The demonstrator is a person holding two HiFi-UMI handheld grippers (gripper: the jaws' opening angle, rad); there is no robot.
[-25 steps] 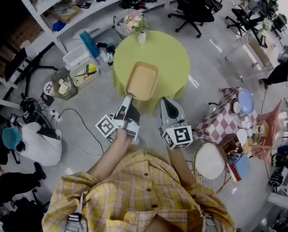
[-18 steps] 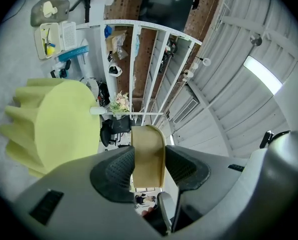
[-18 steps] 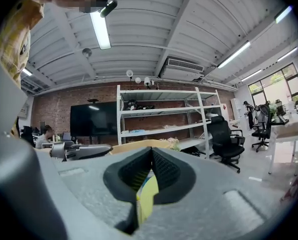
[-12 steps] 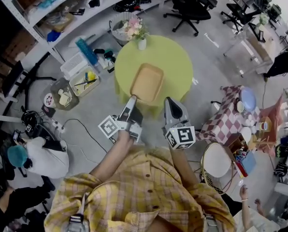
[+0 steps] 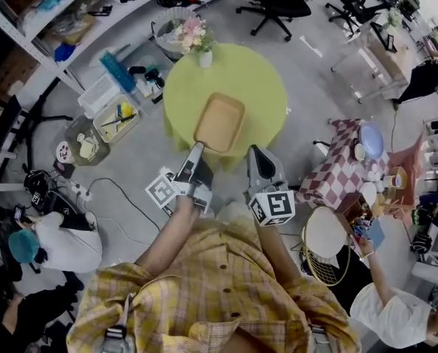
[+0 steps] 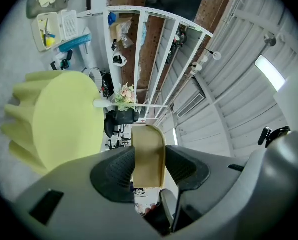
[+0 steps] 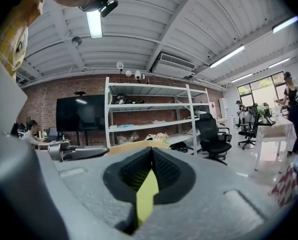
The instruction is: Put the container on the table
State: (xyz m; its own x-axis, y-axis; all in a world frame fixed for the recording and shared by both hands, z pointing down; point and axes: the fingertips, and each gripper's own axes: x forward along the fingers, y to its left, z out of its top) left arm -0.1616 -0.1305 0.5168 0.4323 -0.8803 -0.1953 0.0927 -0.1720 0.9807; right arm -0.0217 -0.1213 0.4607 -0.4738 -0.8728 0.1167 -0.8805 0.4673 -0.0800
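Note:
A tan, shallow rectangular container [image 5: 219, 122] hangs over the near part of the round green table [image 5: 241, 72]. My left gripper [image 5: 196, 151] is shut on the container's near rim; in the left gripper view the rim [image 6: 147, 139] stands on edge, pinched between both black pads of the left gripper [image 6: 149, 156], with the table [image 6: 63, 119] to the left. My right gripper [image 5: 257, 154] hovers just right of the container at the table's near edge. In the right gripper view the right gripper [image 7: 151, 154] has its pads meeting and holds nothing; green cloth shows through the slit below.
A white vase of flowers [image 5: 202, 50] stands at the table's far edge. Bins [image 5: 115, 116] sit on the floor to the left, a checked-cloth table [image 5: 344, 175] and a round wire stool [image 5: 325, 245] to the right. A seated person [image 5: 49, 234] is at left, another person [image 5: 395, 315] at bottom right.
Both grippers and the container have shifted a little forward over the table's near part. A person has come into view at bottom right.

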